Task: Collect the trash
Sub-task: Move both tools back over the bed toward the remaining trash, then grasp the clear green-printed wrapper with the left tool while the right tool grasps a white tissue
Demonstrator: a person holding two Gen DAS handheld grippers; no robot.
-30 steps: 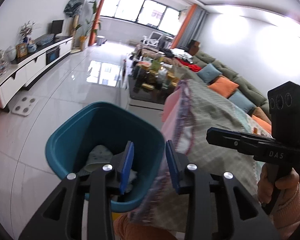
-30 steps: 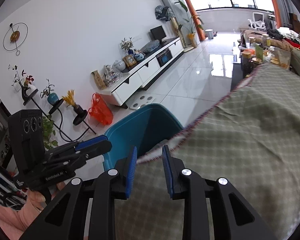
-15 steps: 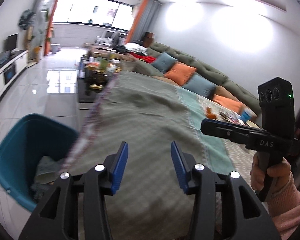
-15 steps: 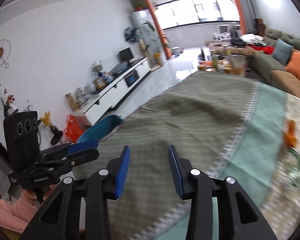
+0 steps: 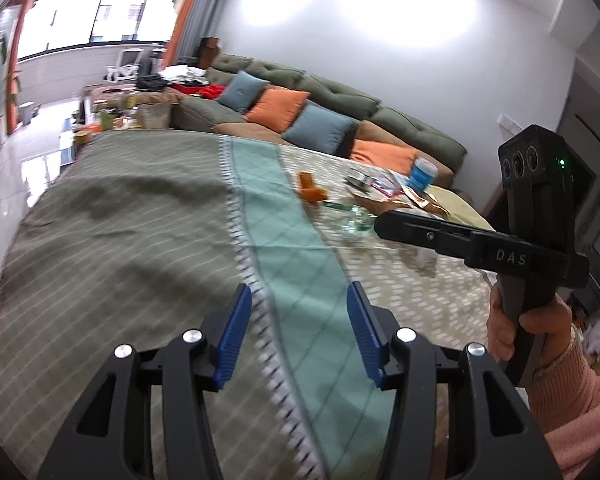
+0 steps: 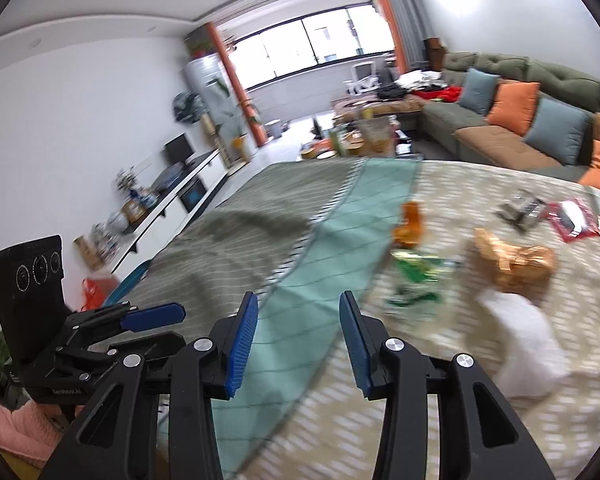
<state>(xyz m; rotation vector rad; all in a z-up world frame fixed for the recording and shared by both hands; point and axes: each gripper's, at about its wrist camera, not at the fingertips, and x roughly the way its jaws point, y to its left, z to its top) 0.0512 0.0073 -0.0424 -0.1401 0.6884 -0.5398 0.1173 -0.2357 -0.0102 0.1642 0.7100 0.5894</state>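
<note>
Trash lies on the cloth-covered table: an orange piece, a green wrapper, a brown crumpled bag, a white crumpled tissue, a red packet and a blue-white cup. The orange piece also shows in the left wrist view. My left gripper is open and empty over the teal stripe. My right gripper is open and empty, just left of the tissue. The teal bin's rim peeks past the table's left edge.
A green sofa with orange and blue cushions runs behind the table. A cluttered coffee table stands beyond the far end. A white TV cabinet lines the left wall.
Both grippers have swung right, away from the teal bin and over the table towards the trash. Both sets of jaws have opened wider.
</note>
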